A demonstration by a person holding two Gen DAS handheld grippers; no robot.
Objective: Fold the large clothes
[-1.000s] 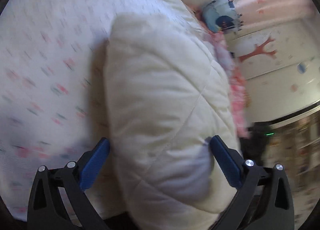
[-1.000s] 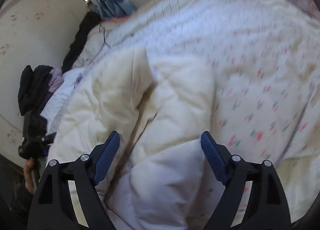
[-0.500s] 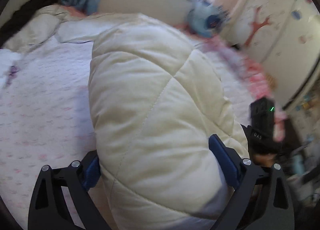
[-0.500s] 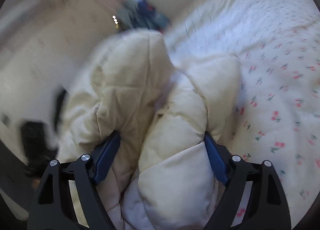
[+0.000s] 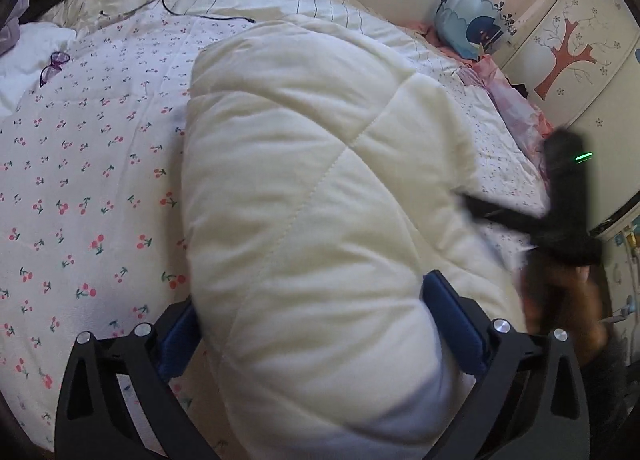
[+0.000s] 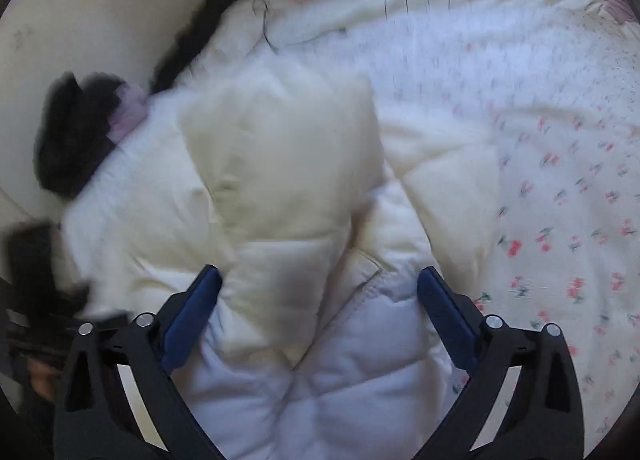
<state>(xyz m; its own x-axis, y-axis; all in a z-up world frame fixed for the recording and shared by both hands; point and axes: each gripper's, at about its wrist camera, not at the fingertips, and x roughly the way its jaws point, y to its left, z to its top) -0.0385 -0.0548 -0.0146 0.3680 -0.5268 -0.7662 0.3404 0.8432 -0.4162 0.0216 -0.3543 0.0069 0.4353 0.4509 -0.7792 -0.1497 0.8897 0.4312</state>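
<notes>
While my left tool [image 5: 316, 324] clamps the cream quilted coat [image 5: 320, 188] above the bed [image 5: 80, 180], my right tool [image 6: 320, 300] has just been opening around it; unsupported, the fold could slump.

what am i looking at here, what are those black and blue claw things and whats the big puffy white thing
The claws are two hand-held grippers; a person holds one in each hand, and there is no robot arm. Each carries a wide-angle camera looking out along its two blue-padded fingers, so each picture is one gripper's own view.

In the left view, the left gripper is clamped on a thick bundle of a cream quilted coat. The blurred black shape to the right there is the right gripper in the person's hand.

In the right view, the right gripper has just been opening; the coat lies between its fingers, apparently no longer squeezed.

Everything lies on a bed with a cherry-print sheet. A pair of glasses and a cable lie on it too.
</notes>
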